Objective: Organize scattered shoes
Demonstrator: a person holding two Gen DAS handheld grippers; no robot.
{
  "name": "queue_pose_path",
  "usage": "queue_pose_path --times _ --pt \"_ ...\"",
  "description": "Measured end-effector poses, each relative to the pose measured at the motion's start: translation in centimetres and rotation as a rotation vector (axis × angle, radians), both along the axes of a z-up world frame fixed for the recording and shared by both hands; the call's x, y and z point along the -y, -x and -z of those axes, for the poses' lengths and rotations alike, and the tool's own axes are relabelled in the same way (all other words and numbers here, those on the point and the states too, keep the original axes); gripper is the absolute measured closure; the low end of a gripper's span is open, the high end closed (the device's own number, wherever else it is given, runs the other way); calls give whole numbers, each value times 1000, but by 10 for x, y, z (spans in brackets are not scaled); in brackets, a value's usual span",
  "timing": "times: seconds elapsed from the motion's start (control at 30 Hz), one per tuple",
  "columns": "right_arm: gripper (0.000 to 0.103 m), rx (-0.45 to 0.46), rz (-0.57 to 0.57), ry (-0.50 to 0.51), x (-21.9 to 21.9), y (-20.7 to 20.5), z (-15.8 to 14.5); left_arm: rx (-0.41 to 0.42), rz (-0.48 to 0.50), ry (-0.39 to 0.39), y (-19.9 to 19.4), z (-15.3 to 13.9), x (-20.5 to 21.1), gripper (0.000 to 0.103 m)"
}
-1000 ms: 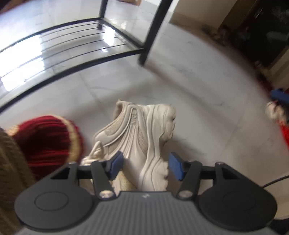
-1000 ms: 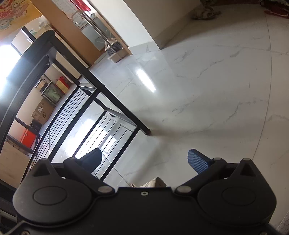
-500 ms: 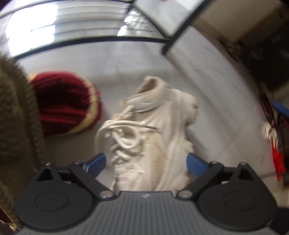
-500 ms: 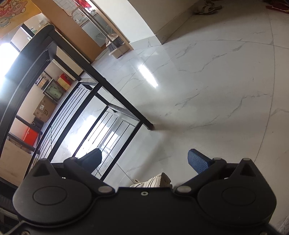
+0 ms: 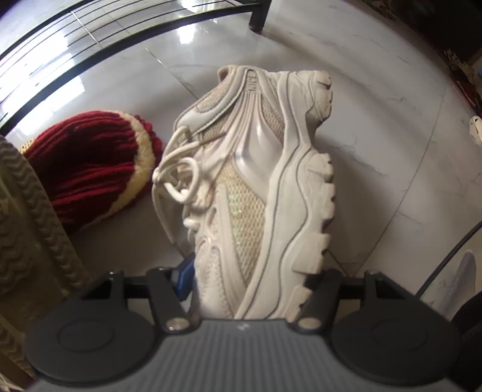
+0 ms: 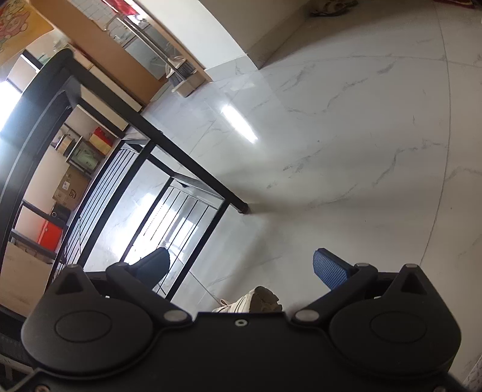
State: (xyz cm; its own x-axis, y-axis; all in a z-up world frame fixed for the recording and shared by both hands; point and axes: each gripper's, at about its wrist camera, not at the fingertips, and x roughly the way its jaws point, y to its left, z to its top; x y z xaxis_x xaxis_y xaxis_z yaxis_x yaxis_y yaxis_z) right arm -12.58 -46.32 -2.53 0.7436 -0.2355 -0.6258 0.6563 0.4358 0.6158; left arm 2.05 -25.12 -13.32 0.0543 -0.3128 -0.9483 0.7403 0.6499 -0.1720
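A cream chunky sneaker [image 5: 250,193] lies on its side on the marble floor, heel away from me. My left gripper [image 5: 247,280] is closed around its toe end; the left blue pad [image 5: 183,279] touches the upper and the right pad is hidden behind the sole. A red and cream knitted slipper [image 5: 90,169] lies to the left. A tan ribbed sole [image 5: 27,217] fills the far left edge. My right gripper [image 6: 241,268] is open and empty above the floor, and a bit of the cream sneaker [image 6: 250,303] shows below it.
A black metal shoe rack [image 6: 156,193] with wire shelves stands on the floor; its bottom shelf [image 5: 90,45] and a leg [image 5: 259,15] lie beyond the sneaker. A black cable [image 5: 452,253] runs at the right. Shelving and boxes [image 6: 69,181] stand behind the rack.
My left gripper moved in over the sneaker's toe and its jaws closed from wide open onto the shoe. The right gripper barely moved and stayed open.
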Motion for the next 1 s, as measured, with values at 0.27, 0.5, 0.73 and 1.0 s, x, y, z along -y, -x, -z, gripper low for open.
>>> queue_pose_path --times 0.27,0.5,0.73,1.0 --pt "0 -1 23 35 4 9 -5 -62 -56 -27 -9 1 24 40" --pt "0 12 52 100 20 29 -18 -64 -67 -47 -19 -1 73 39" --pt "0 -32 109 124 40 45 -13 -68 -88 -15 -22 -1 130 38" --pt "0 -68 139 120 54 55 -2 -49 -76 12 -8 1 163 37"
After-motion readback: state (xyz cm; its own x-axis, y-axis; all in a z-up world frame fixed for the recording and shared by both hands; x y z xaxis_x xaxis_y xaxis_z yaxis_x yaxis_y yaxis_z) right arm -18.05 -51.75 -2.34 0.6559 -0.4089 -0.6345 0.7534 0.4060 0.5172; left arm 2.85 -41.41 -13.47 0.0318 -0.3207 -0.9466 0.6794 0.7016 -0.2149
